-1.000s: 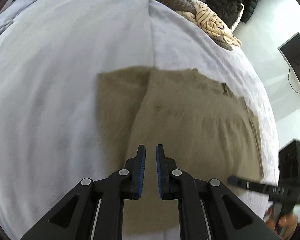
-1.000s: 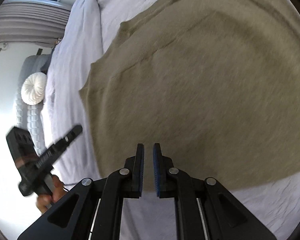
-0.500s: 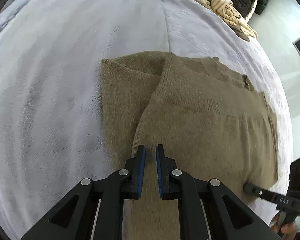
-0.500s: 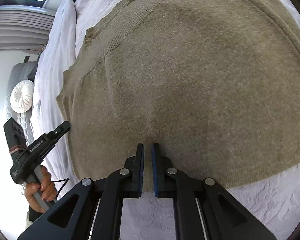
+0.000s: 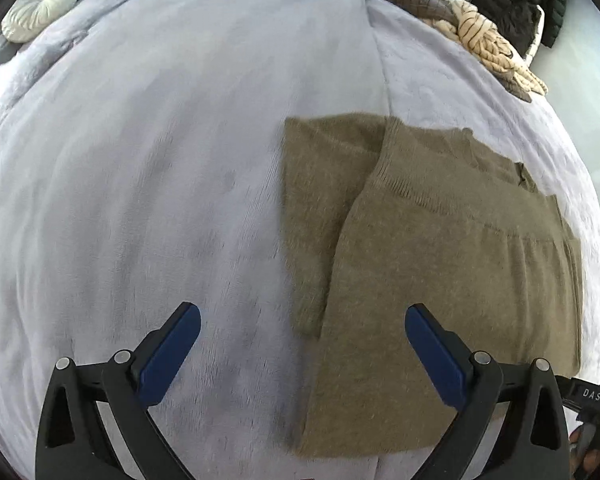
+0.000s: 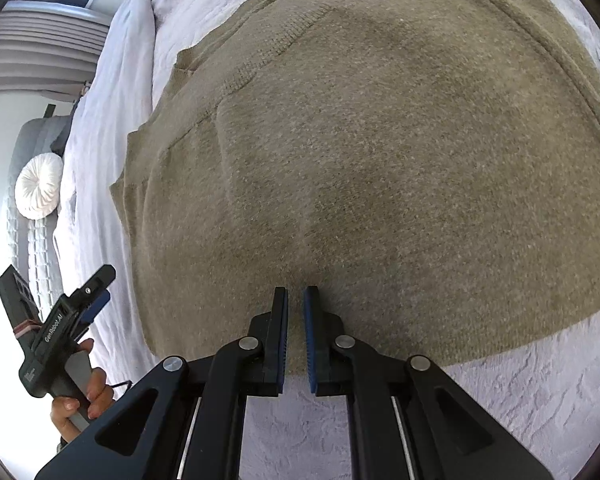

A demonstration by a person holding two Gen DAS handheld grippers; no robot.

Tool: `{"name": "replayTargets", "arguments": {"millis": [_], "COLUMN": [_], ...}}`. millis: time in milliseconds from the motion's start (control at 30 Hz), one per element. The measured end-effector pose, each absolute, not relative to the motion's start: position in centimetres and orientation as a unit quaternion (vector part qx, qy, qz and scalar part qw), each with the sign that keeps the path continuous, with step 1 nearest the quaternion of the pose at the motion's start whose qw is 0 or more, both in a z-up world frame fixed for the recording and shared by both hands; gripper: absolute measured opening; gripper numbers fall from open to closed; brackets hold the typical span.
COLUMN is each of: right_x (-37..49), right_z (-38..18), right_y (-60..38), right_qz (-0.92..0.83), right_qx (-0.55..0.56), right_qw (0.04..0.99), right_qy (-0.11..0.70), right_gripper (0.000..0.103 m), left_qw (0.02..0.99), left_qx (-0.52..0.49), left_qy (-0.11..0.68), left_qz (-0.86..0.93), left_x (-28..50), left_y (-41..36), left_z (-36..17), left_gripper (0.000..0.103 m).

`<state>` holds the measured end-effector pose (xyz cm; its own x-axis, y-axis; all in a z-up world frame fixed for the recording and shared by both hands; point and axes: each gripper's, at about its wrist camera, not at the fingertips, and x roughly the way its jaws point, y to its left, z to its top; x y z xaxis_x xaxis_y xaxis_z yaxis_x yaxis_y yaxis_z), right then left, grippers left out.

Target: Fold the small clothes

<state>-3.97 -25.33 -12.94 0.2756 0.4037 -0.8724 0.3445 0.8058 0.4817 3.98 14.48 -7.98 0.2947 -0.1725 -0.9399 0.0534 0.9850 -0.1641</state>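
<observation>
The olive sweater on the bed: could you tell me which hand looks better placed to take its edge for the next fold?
Probably left: its tongs have just opened wide, straddling the olive sweater's side edge.

Bedspread [image 5: 148, 184] bare left of sweater [image 5: 452, 280] — clothes pile [image 5: 460, 28] crowds far edge.

We see the left gripper [image 5: 302, 332], shut a moment ago, with its jaws just sprung wide above the folded sweater [image 5: 440, 280], gripping nothing.

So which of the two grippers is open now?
The left gripper: its blue pads have just spread wide above the sweater. The right gripper has its pads nearly together.
</observation>
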Motion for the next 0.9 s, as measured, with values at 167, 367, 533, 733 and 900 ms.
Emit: {"name": "replayTargets", "arguments": {"millis": [167,367,533,733,900], "right_x": [-4.1,-4.6,-5.2,-5.4,-5.7], "right_z": [-12.5,-11.4,-11.3,-12.0,-12.6], "right_y": [-24.7,-23.3,-22.0,-20.9,-19.5], "right_qz": [0.023,0.04,0.061,0.092,0.107], "right_qx": [0.309,0.297,0.298,0.326,0.342], "right_qw": [0.736,0.74,0.734,0.715,0.7], "right_qy": [0.602,0.602,0.607,0.612,0.618], "right_gripper": [0.029,0.041,0.041,0.041,0.041], "left_qw": [0.786,0.777,0.779,0.775,0.767], "left_qx": [-0.05,-0.056,-0.046,-0.042,-0.031], "left_qy": [0.614,0.626,0.625,0.63,0.641], "left_qz": [-0.046,-0.034,-0.027,-0.023,-0.022], "left_x": [3.4,2.9,2.5,2.1,2.3], "left_y": [15.5,16.1,16.4,17.2,17.2], "left_z": [-8.8,-9.4,-9.4,-9.4,-10.0], "left_gripper": [0.102,0.102,0.102,0.102,0.102]}}
